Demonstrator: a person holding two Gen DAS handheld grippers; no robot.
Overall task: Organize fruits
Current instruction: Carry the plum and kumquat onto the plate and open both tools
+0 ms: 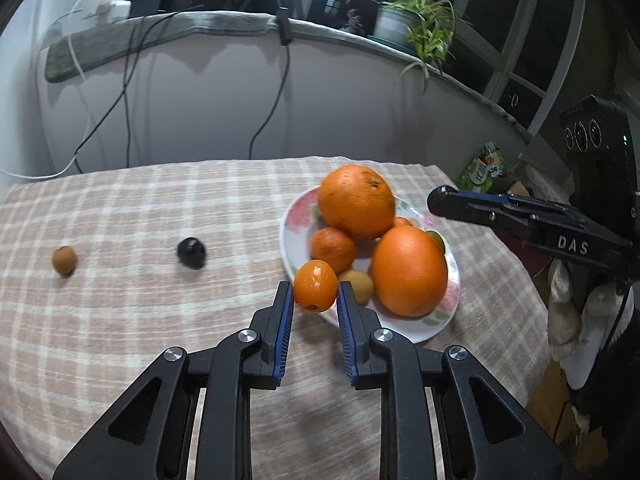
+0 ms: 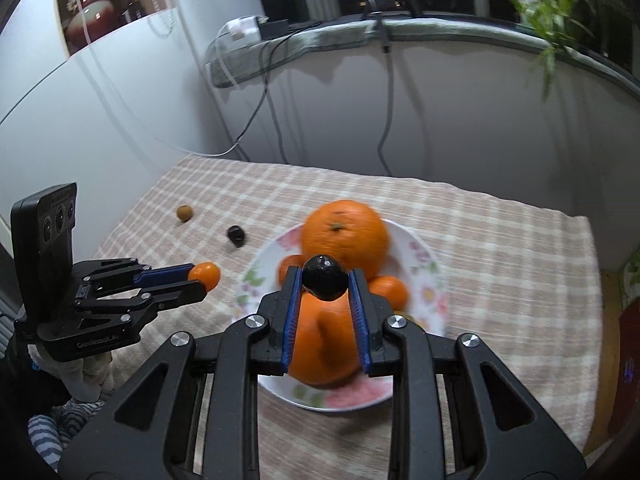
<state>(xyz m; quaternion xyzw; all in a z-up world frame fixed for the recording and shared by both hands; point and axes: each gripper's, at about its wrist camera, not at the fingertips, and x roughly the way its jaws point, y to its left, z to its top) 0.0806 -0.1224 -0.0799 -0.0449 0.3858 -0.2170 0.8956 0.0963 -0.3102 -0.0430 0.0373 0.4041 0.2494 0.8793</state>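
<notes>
On the checked cloth of the worktop [image 1: 160, 208], far left, lies a small brown fruit [image 1: 64, 259], and right of it a dark fruit [image 1: 191, 253], both well apart from the plate [image 1: 289, 236]. Next comes the left gripper [image 1: 314, 300], closed on a kumquat [image 1: 315, 286], which its blue pads pinch at the sides near the plate's near rim; from the right wrist view this kumquat looks to be held above the cloth, just left of the plate. The plate itself carries two big oranges [image 1: 356, 200], some smaller orange fruits and a brown one, piled closely. The right gripper [image 2: 325, 288] is closed on another dark fruit [image 2: 324, 282], held over the pile.

The small fruits look light, smooth and rather soft, so I judge a gentle pinch across the widest part is best; a hard squeeze could split the skin, and a round, glossy one could pop out of the pads. The big oranges seem heavier and firm, and the heap may roll if nudged.

Writing: "DAS" shows on the right gripper's finger in the left view; the lettering on the left gripper's base and on a green packet [image 1: 484, 168] at far right is too blurred to read.
</notes>
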